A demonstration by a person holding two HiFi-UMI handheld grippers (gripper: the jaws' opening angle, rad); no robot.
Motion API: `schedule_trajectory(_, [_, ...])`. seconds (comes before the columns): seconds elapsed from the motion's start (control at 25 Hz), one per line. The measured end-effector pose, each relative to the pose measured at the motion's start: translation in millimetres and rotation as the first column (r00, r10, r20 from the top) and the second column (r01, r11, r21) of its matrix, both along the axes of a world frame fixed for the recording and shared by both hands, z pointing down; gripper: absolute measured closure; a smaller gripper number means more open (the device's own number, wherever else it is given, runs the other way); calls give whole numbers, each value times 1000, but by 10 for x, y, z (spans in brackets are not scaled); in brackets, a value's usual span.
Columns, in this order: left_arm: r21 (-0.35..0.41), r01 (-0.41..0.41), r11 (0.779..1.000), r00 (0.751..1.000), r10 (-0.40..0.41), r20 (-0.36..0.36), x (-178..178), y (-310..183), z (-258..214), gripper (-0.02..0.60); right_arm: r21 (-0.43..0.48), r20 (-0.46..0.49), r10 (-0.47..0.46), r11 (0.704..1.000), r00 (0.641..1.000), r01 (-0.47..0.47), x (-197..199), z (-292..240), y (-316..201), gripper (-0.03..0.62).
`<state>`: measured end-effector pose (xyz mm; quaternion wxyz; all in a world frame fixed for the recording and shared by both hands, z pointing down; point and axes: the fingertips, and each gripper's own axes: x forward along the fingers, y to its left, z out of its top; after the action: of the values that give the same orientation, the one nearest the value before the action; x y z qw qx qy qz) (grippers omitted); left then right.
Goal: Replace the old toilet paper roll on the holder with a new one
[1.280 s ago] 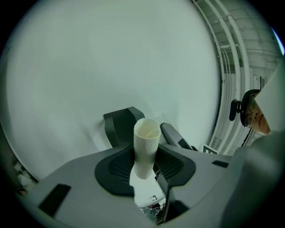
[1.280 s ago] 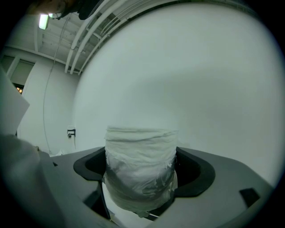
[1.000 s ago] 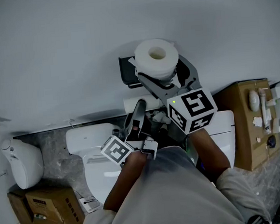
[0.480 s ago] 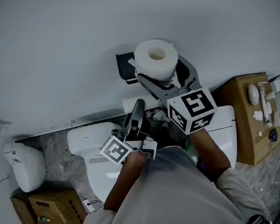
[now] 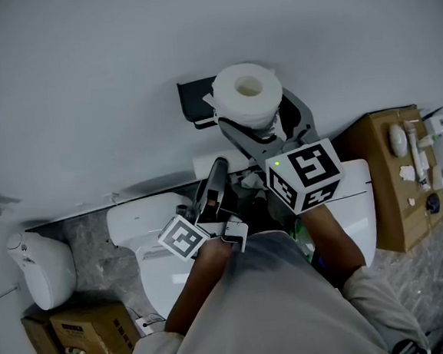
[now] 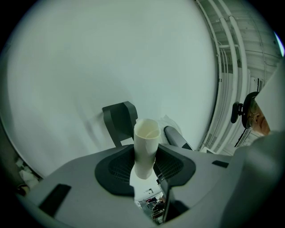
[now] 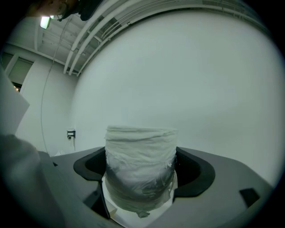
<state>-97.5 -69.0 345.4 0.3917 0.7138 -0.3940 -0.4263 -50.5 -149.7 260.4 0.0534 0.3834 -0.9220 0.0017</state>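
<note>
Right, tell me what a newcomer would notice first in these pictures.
First, the full white toilet paper roll, clamped in the right gripper and held up before the wall at the head view's top centre, just right of the black holder. Next, the bare cardboard tube pinched in the left gripper, lower in that view, above the white toilet.

Bare off-white cardboard tube (image 6: 146, 149), the old roll, stands upright, pinched between the left gripper (image 6: 144, 169) pads. Full white toilet paper roll (image 5: 248, 93), surface ragged, sits upright in the right gripper (image 7: 140, 178) jaws, hollow core up. Dark grey wall-mounted holder (image 5: 194, 105) hangs bare, just beside the full roll in head view.
</note>
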Motion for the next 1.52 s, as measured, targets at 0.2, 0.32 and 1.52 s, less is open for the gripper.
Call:
schedule_trajectory(0.2, [-5,-12,1000,1000,12,0,13,19,19,435,-3,13,21,1000,1000,-21,80,1,9,145])
schedule_trajectory(0.32, [-9,-19,1000,1000,20,2,29,21,27,436,-15,35,32,999,999,-31,133,-17,10,145])
schedule_trajectory(1.52, [-21,-200,980,979,201,42,709,-378,21,434,-93,157,240,969,958,-228,1108,113,-307,145])
